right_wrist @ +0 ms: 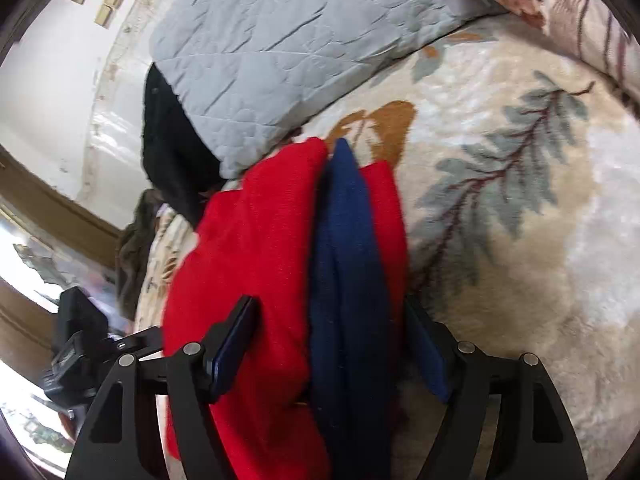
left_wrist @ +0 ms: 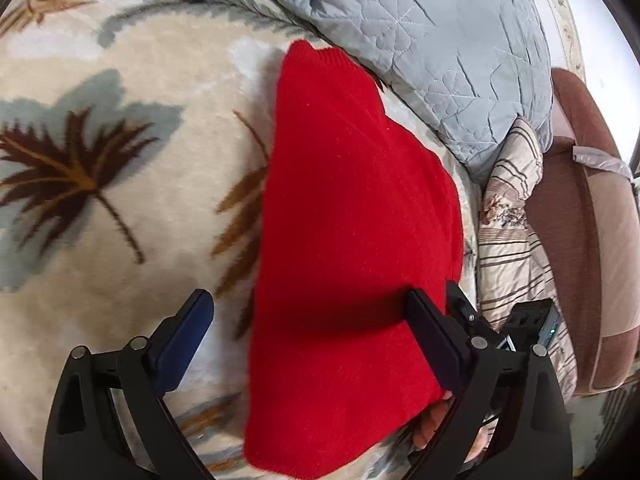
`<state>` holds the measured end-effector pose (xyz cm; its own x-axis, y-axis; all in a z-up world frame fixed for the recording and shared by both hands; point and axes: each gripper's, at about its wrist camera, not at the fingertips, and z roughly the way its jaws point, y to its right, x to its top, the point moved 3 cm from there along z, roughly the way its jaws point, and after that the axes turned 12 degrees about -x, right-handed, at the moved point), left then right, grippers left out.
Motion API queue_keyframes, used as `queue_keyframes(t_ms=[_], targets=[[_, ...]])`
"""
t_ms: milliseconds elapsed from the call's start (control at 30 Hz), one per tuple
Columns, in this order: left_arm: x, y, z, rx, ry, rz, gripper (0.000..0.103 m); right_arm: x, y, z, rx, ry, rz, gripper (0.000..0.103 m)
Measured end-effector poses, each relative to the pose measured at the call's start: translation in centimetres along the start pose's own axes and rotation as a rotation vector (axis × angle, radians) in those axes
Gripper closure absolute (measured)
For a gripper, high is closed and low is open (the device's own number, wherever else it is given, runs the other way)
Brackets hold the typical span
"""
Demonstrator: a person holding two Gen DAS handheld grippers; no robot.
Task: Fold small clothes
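Note:
A red knit garment (left_wrist: pixel 352 216) lies folded lengthwise on the floral blanket (left_wrist: pixel 120 208). My left gripper (left_wrist: pixel 308 300) is open wide just above its near part, one finger off the left edge, the other over the cloth. In the right wrist view the red garment (right_wrist: pixel 256 248) with a navy blue part (right_wrist: pixel 348 264) passes between the fingers of my right gripper (right_wrist: pixel 328 312). The fingers stand apart on either side of the bundle. The right finger is partly hidden behind the cloth.
A grey quilted cover (left_wrist: pixel 432 40) lies beyond the garment, also in the right wrist view (right_wrist: pixel 288 48). A striped pillow (left_wrist: pixel 516 208) and a brown headboard (left_wrist: pixel 588 220) are on the right. A black cloth (right_wrist: pixel 172 148) lies by the quilt.

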<state>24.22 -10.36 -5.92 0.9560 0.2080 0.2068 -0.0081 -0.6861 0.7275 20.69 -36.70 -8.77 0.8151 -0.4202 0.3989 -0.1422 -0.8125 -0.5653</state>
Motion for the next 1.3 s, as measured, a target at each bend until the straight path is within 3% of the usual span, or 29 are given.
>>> queue_keyframes(t_ms=[67, 167, 233, 267, 300, 367, 500, 733, 833, 900, 967, 1033, 1133, 1167, 1233, 1267, 1300], targets=[[0.3, -0.3, 0.4, -0.027, -0.006, -0.028, 0.006, 0.0, 0.4, 0.1, 0.029, -0.003, 0.018, 0.027], [0.5, -0.7, 0.9, -0.055, -0.01, -0.076, 0.005, -0.1, -0.3, 0.5, -0.014, 0.0, -0.021, 0.03], [0.5, -0.4, 1.1, -0.041, 0.0, -0.073, 0.007, -0.3, -1.2, 0.5, -0.052, 0.023, -0.072, 0.044], [0.4, 0.0, 1.1, -0.033, 0.005, -0.061, 0.013, -0.4, -1.7, 0.4, -0.073, 0.037, -0.095, 0.052], [0.3, 0.3, 1.0, -0.034, 0.01, -0.045, 0.028, -0.4, -2.2, 0.1, -0.093, 0.059, -0.122, 0.061], [0.2, 1.5, 0.6, 0.007, 0.031, -0.004, 0.034, -0.6, -3.3, -0.6, -0.137, 0.101, -0.188, 0.066], [-0.5, 2.9, -0.3, 0.07, 0.085, 0.075, 0.045, -0.8, -4.5, -1.3, -0.182, 0.146, -0.227, 0.068], [-1.9, 4.1, -3.0, 0.148, 0.161, 0.17, 0.053, -1.3, -7.0, -3.3, -0.152, 0.182, -0.281, 0.07], [-3.2, 4.4, -5.3, 0.195, 0.197, 0.228, 0.062, -2.4, -8.7, -3.6, -0.147, 0.178, -0.328, 0.07], [-4.1, 4.1, -6.3, 0.219, 0.201, 0.26, 0.082, -3.2, -9.7, -3.6, -0.144, 0.174, -0.356, 0.07], [-4.8, 3.8, -6.5, 0.159, 0.153, 0.256, 0.096, -4.1, -10.4, -3.4, -0.138, 0.155, -0.374, 0.07], [-5.0, 2.7, -6.5, 0.16, 0.116, 0.201, 0.096, -4.4, -10.3, -3.3, -0.193, 0.157, -0.364, 0.07], [-3.9, 1.1, -7.0, 0.189, 0.142, 0.135, 0.094, -3.7, -8.0, -3.0, -0.18, 0.108, -0.221, 0.068], [-3.4, 0.6, -7.2, 0.178, 0.145, 0.114, 0.089, -3.4, -7.1, -2.8, -0.166, 0.09, -0.177, 0.062], [-2.2, -0.5, -7.5, 0.136, 0.145, 0.052, 0.064, -2.7, -5.6, -2.1, -0.15, 0.052, -0.107, 0.055], [-1.8, -0.8, -7.3, 0.126, 0.142, 0.033, 0.044, -2.6, -5.2, -1.8, -0.138, 0.044, -0.093, 0.051], [-1.4, -1.2, -7.2, 0.119, 0.145, 0.021, 0.042, -2.2, -4.8, -1.4, -0.117, 0.033, -0.076, 0.047]])
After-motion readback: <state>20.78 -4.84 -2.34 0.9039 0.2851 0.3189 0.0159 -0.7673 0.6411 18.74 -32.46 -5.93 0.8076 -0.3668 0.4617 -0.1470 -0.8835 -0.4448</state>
